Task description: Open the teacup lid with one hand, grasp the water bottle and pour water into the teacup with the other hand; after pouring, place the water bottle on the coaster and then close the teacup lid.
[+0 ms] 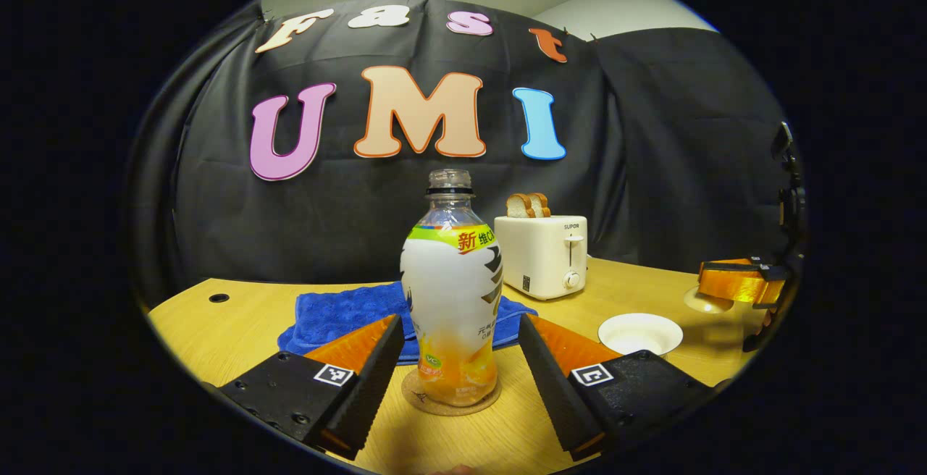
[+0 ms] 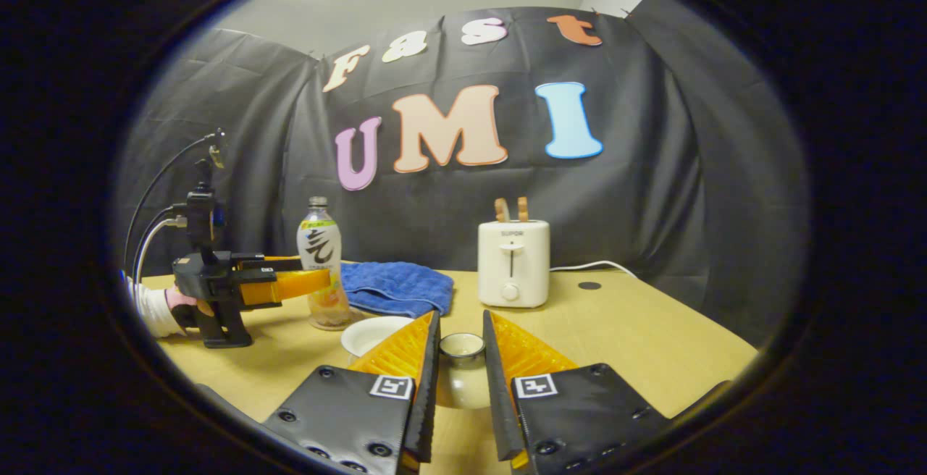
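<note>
the water bottle (image 1: 452,294) is standing upright on the round cork coaster (image 1: 450,397), uncapped, with only a little orange liquid sitting at its bottom. the left gripper (image 1: 460,359) is spreading its 2 fingers wide on either side of the bottle, a clear gap showing on each side, so it is gripping nothing; the right gripper view is showing the same gripper (image 2: 304,281) level with the bottle's (image 2: 321,261) lower half.

in the right gripper view, the right gripper (image 2: 460,373) is closing its 2 fingers tightly around the small lid (image 2: 461,345), which is sitting over the pale body of the teacup (image 2: 458,388). the fingers are appearing to press the lid's sides, though whether it is fully seated or hovering just above the cup is hard to tell. an empty white dish (image 2: 373,333) is lying just beside the cup, between it and the bottle, and shows as well in the left gripper view (image 1: 640,332).

judging by the bottle resting on its coaster, the pouring and placing are looking done, and the closing of the lid is the step in hand. the next move is calling for the right gripper to settle the lid squarely on the rim and then open, while the left gripper is drawing straight back so neither finger is clipping the light, nearly empty bottle.
</note>
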Motion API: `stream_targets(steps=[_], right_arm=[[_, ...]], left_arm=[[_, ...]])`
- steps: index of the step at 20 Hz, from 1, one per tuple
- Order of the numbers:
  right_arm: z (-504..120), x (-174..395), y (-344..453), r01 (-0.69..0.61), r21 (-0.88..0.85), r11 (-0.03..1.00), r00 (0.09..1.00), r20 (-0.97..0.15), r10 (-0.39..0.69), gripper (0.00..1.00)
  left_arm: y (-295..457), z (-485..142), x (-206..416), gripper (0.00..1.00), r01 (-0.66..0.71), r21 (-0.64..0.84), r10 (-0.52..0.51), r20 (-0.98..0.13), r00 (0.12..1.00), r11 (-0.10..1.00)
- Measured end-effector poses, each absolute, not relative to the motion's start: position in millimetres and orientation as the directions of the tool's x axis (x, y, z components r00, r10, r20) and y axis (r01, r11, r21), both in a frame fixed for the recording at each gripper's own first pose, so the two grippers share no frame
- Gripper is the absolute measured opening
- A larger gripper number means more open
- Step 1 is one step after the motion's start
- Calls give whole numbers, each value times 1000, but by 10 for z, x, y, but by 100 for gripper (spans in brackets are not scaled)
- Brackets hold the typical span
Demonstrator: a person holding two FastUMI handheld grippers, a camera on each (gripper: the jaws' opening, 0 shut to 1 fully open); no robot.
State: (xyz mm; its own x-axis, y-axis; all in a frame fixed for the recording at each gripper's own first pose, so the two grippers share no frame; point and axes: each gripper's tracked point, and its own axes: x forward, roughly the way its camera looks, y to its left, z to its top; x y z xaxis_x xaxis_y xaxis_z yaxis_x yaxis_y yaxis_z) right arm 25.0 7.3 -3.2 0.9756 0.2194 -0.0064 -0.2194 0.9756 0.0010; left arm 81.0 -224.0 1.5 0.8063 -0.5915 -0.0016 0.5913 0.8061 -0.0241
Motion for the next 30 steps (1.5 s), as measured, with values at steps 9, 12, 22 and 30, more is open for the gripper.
stream_targets(steps=[9,12,22,30], right_arm=[[-61,554,613,-311,6,951,950,-21,311,36],[-116,665,716,-322,4,947,945,-53,321,36],[-284,755,919,-361,-9,933,921,-159,355,36],[-330,659,944,-367,-12,930,914,-187,359,60]], left_arm=[[-1866,32,598,93,540,-21,-540,6,841,841],[-1612,32,581,93,474,-18,-474,4,880,880],[-1271,23,547,93,368,-15,-368,-2,930,930],[-1241,30,550,92,354,-15,-354,-3,935,935]])
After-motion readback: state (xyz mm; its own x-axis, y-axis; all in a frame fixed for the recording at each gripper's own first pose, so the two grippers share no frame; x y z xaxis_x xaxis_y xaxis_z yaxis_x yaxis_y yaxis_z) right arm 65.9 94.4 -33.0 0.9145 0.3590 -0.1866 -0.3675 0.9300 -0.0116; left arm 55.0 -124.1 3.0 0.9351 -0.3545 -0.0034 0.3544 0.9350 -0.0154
